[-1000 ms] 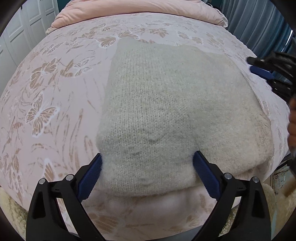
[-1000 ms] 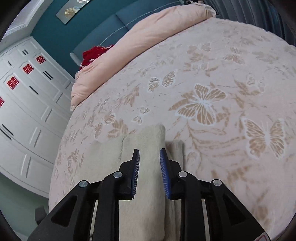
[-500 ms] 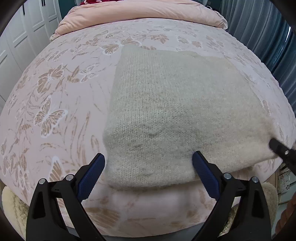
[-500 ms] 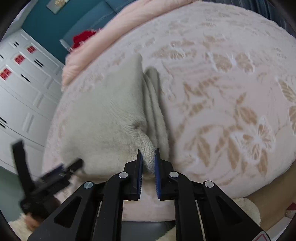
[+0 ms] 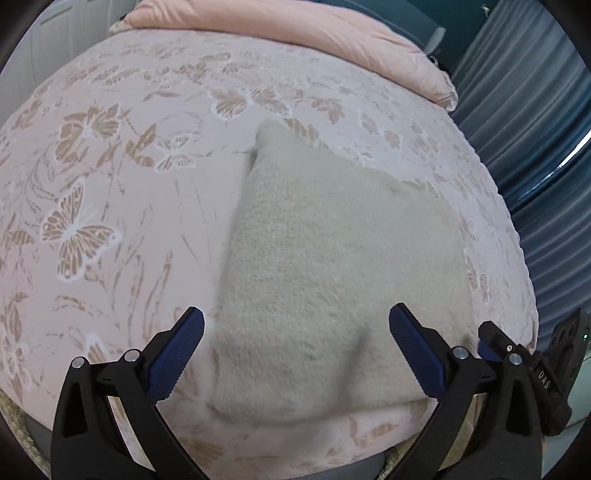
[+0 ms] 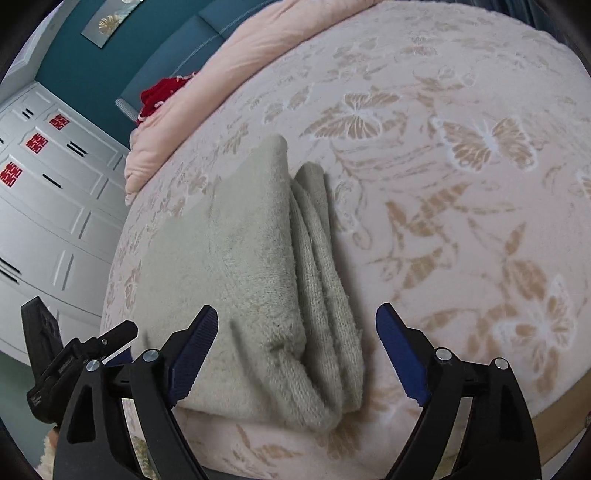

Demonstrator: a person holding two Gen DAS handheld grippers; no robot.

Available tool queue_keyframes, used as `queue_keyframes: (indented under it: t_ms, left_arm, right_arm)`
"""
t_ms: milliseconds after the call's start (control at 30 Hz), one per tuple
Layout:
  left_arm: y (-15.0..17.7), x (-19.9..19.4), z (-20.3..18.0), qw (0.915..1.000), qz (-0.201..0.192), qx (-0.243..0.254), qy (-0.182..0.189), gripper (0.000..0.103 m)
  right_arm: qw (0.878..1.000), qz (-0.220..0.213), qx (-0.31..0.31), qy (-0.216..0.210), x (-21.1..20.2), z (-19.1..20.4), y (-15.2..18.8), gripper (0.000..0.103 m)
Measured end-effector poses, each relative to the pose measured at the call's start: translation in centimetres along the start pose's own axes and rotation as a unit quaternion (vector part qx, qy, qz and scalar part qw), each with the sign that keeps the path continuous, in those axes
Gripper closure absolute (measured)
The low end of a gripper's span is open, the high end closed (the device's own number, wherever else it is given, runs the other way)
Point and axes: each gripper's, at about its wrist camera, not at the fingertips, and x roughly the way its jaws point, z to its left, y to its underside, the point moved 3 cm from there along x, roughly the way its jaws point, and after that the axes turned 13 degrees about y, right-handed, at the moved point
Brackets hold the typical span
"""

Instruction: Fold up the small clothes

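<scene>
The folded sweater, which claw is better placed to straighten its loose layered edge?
Probably right. The right claw is open astride the sweater where the layers show; the left claw faces its smooth top.

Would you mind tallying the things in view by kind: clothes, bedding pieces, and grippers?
Clothes: 1, the folded cream knit garment.
Bedding pieces: 2, the butterfly bedspread and the pink duvet.
Grippers: 2, the left gripper and the right gripper, both open.
Total: 5.

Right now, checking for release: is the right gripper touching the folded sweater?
Cannot tell. In the right wrist view the right gripper is open, straddling the sweater; any gap is unclear.
</scene>
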Motion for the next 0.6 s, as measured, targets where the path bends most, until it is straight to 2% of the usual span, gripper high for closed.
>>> queue_keyframes:
  t_ms: [67,100,200,267,300,367,400,433,500,600]
  left_arm:
    - [-0.3,2.3,1.8,0.9988,0.032,-0.035,0.012,0.005]
    - [-0.3,3.2,2.5,0.9977,0.041,-0.049,0.022,0.005]
    - [-0.1,4.8,3.3,0.9939,0.048,-0.083,0.055,0.005]
    - [-0.2,5.2,3.0,0.994,0.049,-0.08,0.056,0.005]
    - [-0.3,5.3,2.6,0.9943,0.052,-0.074,0.057,0.005]
    - [-0.6,5.2,1.6,0.9949,0.061,-0.056,0.058,0.016]
    - [-0.8,5.0,1.3,0.9954,0.066,-0.048,0.051,0.02]
    - [-1.0,4.8,0.9,0.9954,0.073,-0.042,0.047,0.024]
    - [-1.4,3.8,0.1,0.9956,0.08,-0.024,0.042,0.041]
    - [-1.6,1.5,-2.2,0.9957,0.08,0.035,0.03,0.05]
  right_arm:
    - [1.0,0.024,0.005,-0.008,2.1,0.6,0.4,0.017]
    - [1.0,0.023,0.01,-0.012,2.5,0.8,0.6,0.015]
    - [1.0,0.011,0.016,-0.017,2.8,1.4,0.7,0.011]
    - [0.999,0.015,0.024,-0.021,2.9,1.8,0.6,0.011]
    - [0.999,0.021,0.022,-0.029,3.0,2.2,0.6,0.016]
    - [1.0,0.02,0.012,-0.016,2.7,2.9,0.4,0.032]
    - [1.0,0.019,0.006,-0.015,2.4,3.2,0.2,0.053]
    - [1.0,0.017,0.009,-0.02,1.8,3.4,0.2,0.064]
    - [1.0,0.004,0.013,-0.026,0.1,4.0,0.1,0.068]
    - [0.999,-0.012,0.012,-0.03,-2.7,4.8,0.6,0.07]
